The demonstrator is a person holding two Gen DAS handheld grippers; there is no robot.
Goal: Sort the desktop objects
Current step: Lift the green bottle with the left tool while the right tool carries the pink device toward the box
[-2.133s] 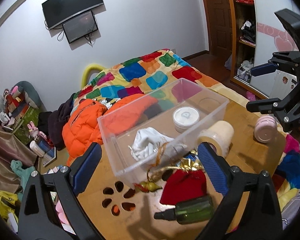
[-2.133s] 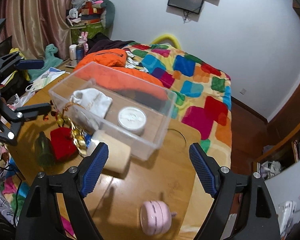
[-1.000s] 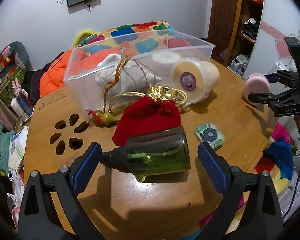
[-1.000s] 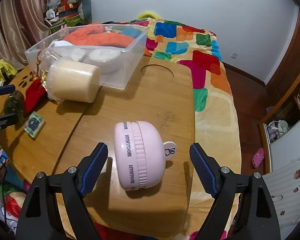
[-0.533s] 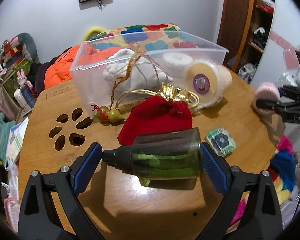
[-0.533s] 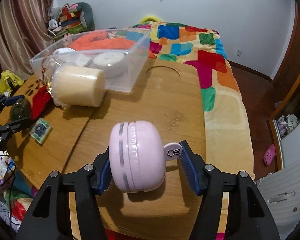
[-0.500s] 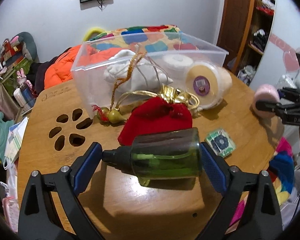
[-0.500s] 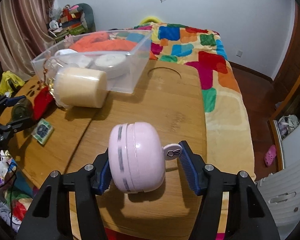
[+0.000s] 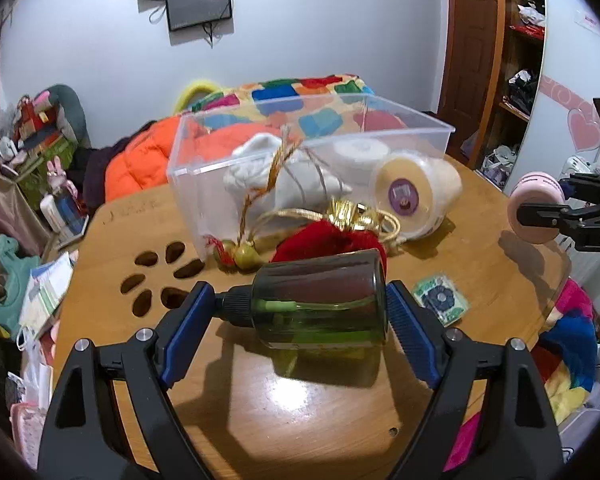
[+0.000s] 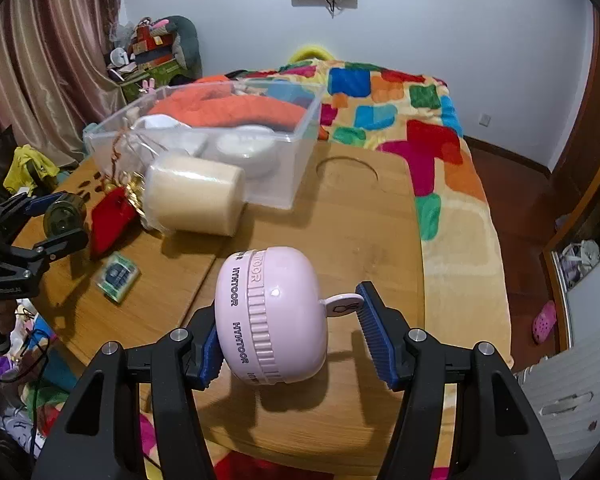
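the left gripper [image 9: 300, 312] is closing its fingers end to end on the green bottle [image 9: 320, 304], low centre of the left wrist view, pads touching cap and base, just above the tabletop [image 9: 300, 408]. the right gripper [image 10: 288, 332] has its fingers clamped on the pink round gadget [image 10: 272, 316], low centre of its view. the clear bin [image 10: 292, 168] sits upper left.

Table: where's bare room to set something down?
Free: the table between the clear bin and the bed-side edge; also the near edge below the green bottle. Crowded: around the red pouch, cream roll and small packet.
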